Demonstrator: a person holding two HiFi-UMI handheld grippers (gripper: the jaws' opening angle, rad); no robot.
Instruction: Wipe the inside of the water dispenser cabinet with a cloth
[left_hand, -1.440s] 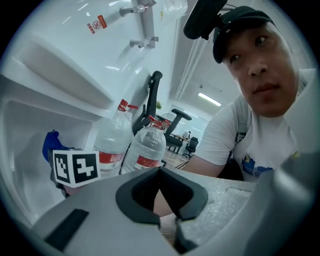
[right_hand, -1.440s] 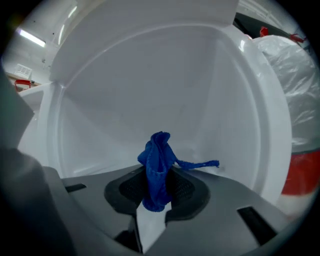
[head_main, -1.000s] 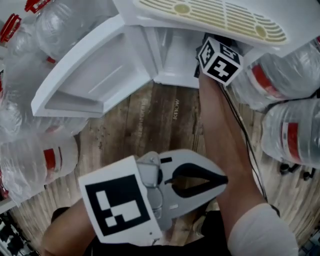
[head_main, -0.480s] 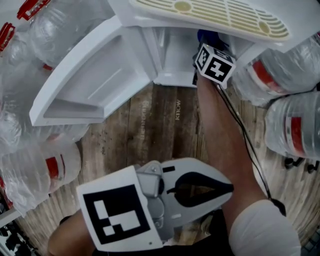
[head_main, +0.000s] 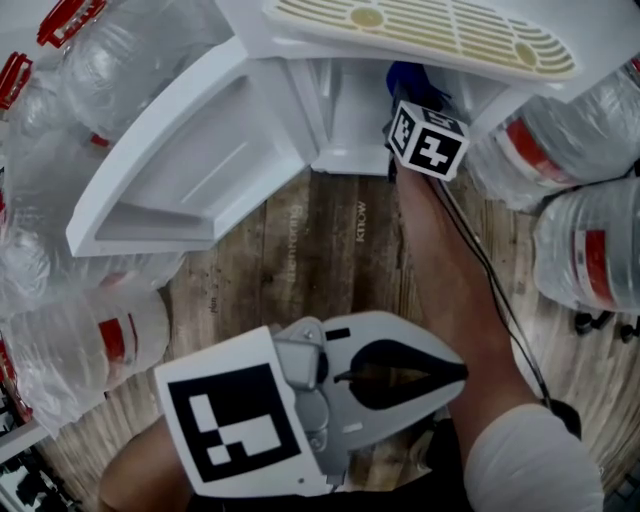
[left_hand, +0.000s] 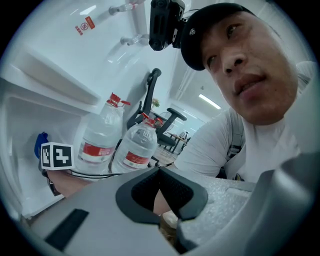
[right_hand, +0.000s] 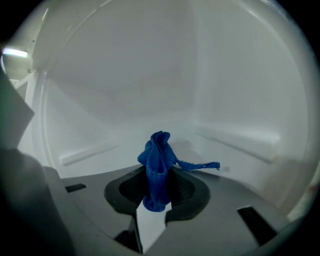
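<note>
The cloth (right_hand: 158, 165) is blue knitted fabric, matt and soft, with one loose thread. The cabinet (right_hand: 150, 75) walls are smooth white plastic with a weak shine. The floor (head_main: 320, 250) is worn wood with visible grain. The bottles (head_main: 590, 250) are clear glossy plastic.

My left gripper (head_main: 458, 372) and right gripper (right_hand: 157, 187) are grey.
Each has a black-and-white marker cube (head_main: 428, 138); I see a thin black cable (head_main: 490, 280) and a white sleeve (head_main: 530, 465).
</note>
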